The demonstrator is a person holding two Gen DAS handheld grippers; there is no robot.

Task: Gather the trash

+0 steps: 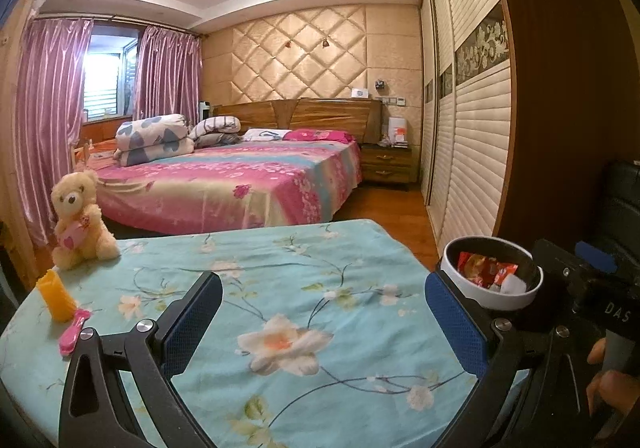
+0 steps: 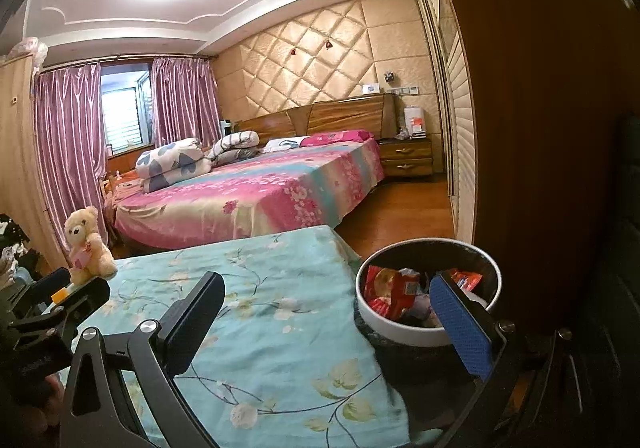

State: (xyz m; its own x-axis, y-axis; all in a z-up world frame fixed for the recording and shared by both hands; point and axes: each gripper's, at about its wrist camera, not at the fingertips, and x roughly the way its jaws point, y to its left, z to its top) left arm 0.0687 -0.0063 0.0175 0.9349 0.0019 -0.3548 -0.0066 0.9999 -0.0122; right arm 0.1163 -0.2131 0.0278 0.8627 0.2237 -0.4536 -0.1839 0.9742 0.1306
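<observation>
A white-rimmed round bin [image 1: 493,298] stands off the right edge of the table and holds red wrappers [image 1: 486,270] and a white scrap. It also shows in the right wrist view [image 2: 404,332], with the wrappers [image 2: 390,290] inside. My left gripper [image 1: 324,312] is open and empty above the table with the floral blue cloth [image 1: 280,276]. My right gripper [image 2: 326,308] is open and empty, its right finger [image 2: 460,324] over the bin's rim. The right gripper's body shows at the right of the left wrist view [image 1: 592,300].
A teddy bear [image 1: 80,220], an orange cup [image 1: 56,298] and a pink item [image 1: 74,332] sit at the table's left end. A bed [image 1: 240,180] lies beyond. A dark door panel [image 1: 560,88] and slatted wardrobe doors [image 1: 472,128] stand at the right.
</observation>
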